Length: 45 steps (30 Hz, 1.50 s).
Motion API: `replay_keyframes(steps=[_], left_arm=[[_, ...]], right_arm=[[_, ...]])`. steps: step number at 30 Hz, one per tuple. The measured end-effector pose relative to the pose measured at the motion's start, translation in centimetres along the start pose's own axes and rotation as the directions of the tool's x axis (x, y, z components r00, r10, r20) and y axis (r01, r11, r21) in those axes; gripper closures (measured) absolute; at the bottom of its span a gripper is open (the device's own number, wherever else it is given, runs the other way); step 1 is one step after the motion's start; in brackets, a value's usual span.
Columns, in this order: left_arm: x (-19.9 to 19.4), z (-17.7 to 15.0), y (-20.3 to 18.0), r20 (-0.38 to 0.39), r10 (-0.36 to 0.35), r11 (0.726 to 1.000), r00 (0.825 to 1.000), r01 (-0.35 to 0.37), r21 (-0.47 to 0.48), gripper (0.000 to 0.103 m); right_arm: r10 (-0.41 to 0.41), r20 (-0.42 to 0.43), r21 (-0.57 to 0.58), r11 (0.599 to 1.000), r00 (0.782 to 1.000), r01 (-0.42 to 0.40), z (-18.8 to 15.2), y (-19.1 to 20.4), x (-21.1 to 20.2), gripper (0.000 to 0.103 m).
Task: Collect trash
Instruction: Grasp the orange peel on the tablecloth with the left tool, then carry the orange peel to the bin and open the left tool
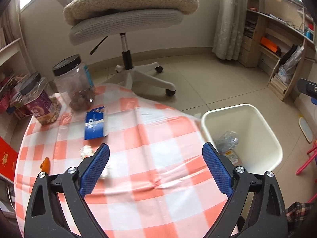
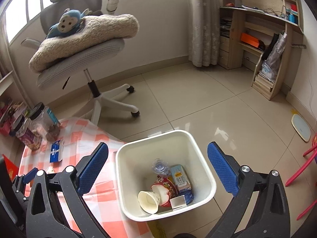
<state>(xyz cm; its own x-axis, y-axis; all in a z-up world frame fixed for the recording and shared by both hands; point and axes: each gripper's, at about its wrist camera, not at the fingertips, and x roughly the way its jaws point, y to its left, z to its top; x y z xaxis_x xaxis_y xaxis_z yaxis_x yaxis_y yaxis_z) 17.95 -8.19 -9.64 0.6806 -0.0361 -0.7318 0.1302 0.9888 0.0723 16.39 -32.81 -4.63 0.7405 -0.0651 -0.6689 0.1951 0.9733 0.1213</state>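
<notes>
My left gripper [image 1: 156,148] hangs open over the orange-and-white checked table [image 1: 138,138] with nothing between its blue pads. On the cloth lie a blue packet [image 1: 95,124], a crumpled white paper scrap [image 1: 86,151], another white scrap [image 1: 105,173] by my left finger, and a small orange bit [image 1: 45,163]. The white bin [image 1: 257,123] stands on the floor to the table's right. My right gripper [image 2: 157,148] is open and empty above the bin [image 2: 204,162], which holds a paper cup [image 2: 148,201], a clear bottle [image 2: 160,167], a carton [image 2: 181,178] and a red wrapper [image 2: 166,188].
Two black-lidded jars [image 1: 74,83] [image 1: 39,101] stand at the table's far left. An office chair [image 1: 126,25] carrying a folded blanket is behind the table. Wooden shelves [image 1: 277,45] line the right wall. A red box [image 1: 6,160] lies left of the table; pink chair legs [image 2: 303,170] at right.
</notes>
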Motion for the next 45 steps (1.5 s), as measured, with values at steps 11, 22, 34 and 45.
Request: replay_keyframes(steps=[11,22,34,45], left_arm=[[3.5,-3.8,15.8,-0.191,0.194,0.970,0.962,-0.217,-0.107,0.011],[8.3,-6.5,26.4,-0.342,0.114,0.925,0.933,-0.225,-0.305,0.024],[7.2,-5.5,21.4,-0.286,0.005,0.960,0.958,-0.085,-0.268,0.086],[2.3,0.1,1.0,-0.121,-0.383,0.912,0.916,0.354,-0.208,0.085]], right_arm=[[0.084,-0.116,-0.167,0.980,0.990,-0.103,-1.9,9.1,2.6,0.007],[0.131,-0.177,-0.228,0.959,0.975,-0.170,-3.0,14.8,4.2,0.007],[0.133,-0.101,-0.141,0.979,0.986,-0.147,-0.3,10.6,2.4,0.007],[0.055,0.004,0.069,0.996,0.999,-0.055,1.9,0.0,0.1,0.007]])
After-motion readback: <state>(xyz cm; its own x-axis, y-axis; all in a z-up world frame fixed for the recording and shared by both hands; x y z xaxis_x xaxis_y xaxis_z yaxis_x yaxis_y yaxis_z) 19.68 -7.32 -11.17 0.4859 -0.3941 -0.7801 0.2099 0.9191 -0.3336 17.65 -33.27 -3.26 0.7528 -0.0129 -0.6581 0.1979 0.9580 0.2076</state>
